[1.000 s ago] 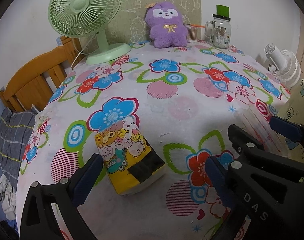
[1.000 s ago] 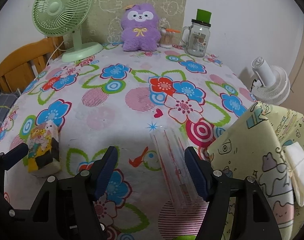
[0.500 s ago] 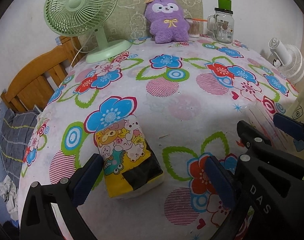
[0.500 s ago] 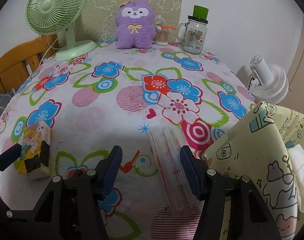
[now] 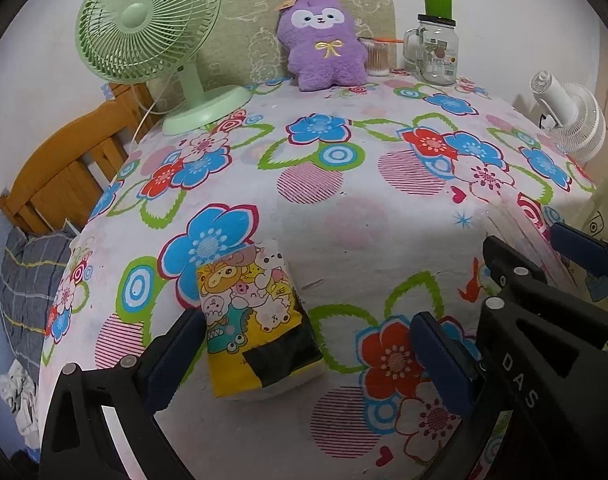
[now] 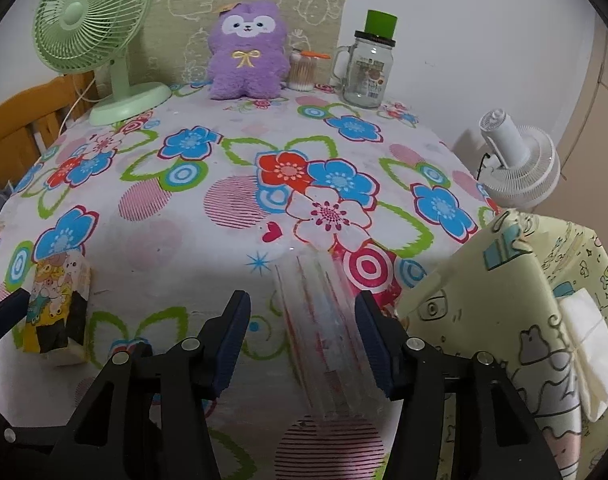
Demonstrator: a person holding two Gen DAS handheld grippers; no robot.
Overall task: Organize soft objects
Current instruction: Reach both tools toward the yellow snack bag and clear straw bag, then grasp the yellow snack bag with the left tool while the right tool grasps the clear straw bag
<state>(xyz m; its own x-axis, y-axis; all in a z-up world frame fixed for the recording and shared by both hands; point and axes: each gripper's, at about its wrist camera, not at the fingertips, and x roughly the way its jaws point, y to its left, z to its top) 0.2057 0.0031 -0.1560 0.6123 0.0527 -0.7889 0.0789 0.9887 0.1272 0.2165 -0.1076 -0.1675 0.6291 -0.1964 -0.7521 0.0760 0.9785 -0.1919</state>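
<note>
A: Left wrist view first. Why does the tissue pack (image 5: 256,316) lie where it does?

B: It lies flat on the flowered surface (image 5: 343,220), well in front of the purple plush toy (image 5: 323,42), which sits upright against the back wall between the green fan (image 5: 152,28) and the glass jar (image 5: 437,52). My guess is the plush marks the tidy row and the pack is to join it. The left tool (image 5: 307,354) stands wide open around the pack's near end: one finger sits just beside its left edge, the other well apart on its right. It holds nothing.

A: And the right wrist view?

B: The same pack (image 6: 58,306) shows far forward and left of the plush (image 6: 246,54). The right tool (image 6: 302,342) is open too, straddling a clear plastic sleeve (image 6: 323,340) that lies lengthwise on the surface (image 6: 224,208). Whether either finger touches the sleeve I cannot tell, and nothing is clamped. A pale green tissue cover (image 6: 515,320) stands just right of it.
</note>
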